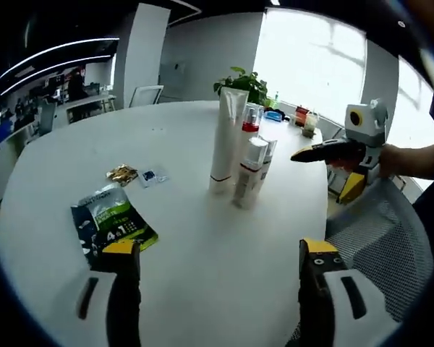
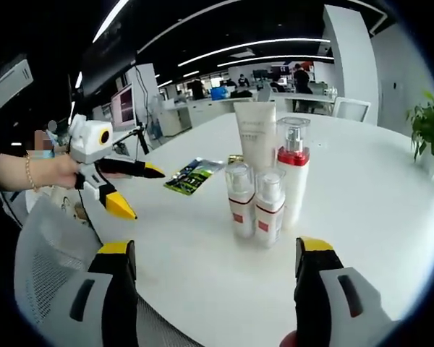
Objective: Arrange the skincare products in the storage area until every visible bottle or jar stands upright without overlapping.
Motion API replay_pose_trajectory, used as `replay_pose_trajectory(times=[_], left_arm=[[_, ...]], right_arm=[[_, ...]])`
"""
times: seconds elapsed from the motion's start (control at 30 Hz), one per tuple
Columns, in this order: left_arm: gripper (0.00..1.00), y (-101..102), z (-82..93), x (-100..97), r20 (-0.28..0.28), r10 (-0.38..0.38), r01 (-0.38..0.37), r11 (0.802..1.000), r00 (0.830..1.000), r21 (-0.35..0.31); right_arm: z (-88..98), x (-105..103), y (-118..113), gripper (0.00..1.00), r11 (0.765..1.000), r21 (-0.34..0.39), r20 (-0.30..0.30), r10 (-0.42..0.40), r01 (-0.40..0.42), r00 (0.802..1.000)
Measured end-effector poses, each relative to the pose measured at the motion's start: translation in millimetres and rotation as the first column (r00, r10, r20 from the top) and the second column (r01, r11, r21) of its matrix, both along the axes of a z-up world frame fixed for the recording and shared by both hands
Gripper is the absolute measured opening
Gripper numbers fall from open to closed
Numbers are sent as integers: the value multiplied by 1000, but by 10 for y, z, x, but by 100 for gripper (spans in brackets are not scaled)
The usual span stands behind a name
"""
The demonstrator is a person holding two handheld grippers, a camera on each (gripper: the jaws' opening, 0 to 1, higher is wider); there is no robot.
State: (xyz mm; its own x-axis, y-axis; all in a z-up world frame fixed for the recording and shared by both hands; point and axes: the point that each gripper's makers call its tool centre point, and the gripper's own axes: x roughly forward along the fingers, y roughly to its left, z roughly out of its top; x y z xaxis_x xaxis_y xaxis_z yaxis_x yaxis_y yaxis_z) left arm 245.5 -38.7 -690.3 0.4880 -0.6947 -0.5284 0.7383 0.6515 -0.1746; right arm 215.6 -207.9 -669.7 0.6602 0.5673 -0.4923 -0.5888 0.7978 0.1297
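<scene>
A: Start nearest. What are the tools doing?

B: In the left gripper view, the left gripper (image 1: 220, 264) has its jaws spread wide with nothing between them, above the white round table (image 1: 202, 238). The right gripper (image 2: 215, 264) in its own view is the same: jaws wide apart, holding nothing, at the table's near edge.

A: And just past the jaws?

B: In the left gripper view, a dark green packet (image 1: 112, 220) lies flat at about ten o'clock from the left jaw. A grey mesh chair (image 1: 390, 249) sits at four o'clock, off the table's edge.

A: The skincare products?

B: All upright, clustered near the table's middle. In the right gripper view two small white bottles (image 2: 254, 202) stand side by side in front, touching or nearly so. Just behind them, a pump bottle with a red band (image 2: 294, 170) at one o'clock and a tall white tube (image 2: 256, 137) at twelve.

A: Farther out?

B: A small gold wrapper (image 1: 121, 173) lies beyond the packet. A green plant (image 1: 242, 82) stands at the far rim.
</scene>
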Motion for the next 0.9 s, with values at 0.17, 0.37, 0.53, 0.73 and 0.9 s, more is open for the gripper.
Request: replay_pose_trajectory(times=[0.17, 0.37, 0.53, 0.73, 0.9], left_arm=[[95, 140, 57, -143, 5, 37, -37, 999, 999, -16], [99, 254, 186, -283, 57, 54, -53, 998, 997, -24], [99, 333, 273, -359, 73, 105, -102, 994, 992, -40], [99, 387, 388, -504, 54, 169, -165, 985, 984, -58], [99, 502, 369, -634, 23, 245, -244, 968, 969, -61]], right_arm=[[-81, -6, -63, 90, 998, -64, 6, -4, 4, 1000], [-57, 6, -64, 89, 997, -78, 29, -2, 4, 1000], [-63, -9, -50, 88, 995, -100, 34, 16, -12, 999], [-38, -6, -80, 86, 996, -84, 45, -2, 6, 999], [-32, -14, -29, 86, 997, -76, 46, 16, -12, 999]])
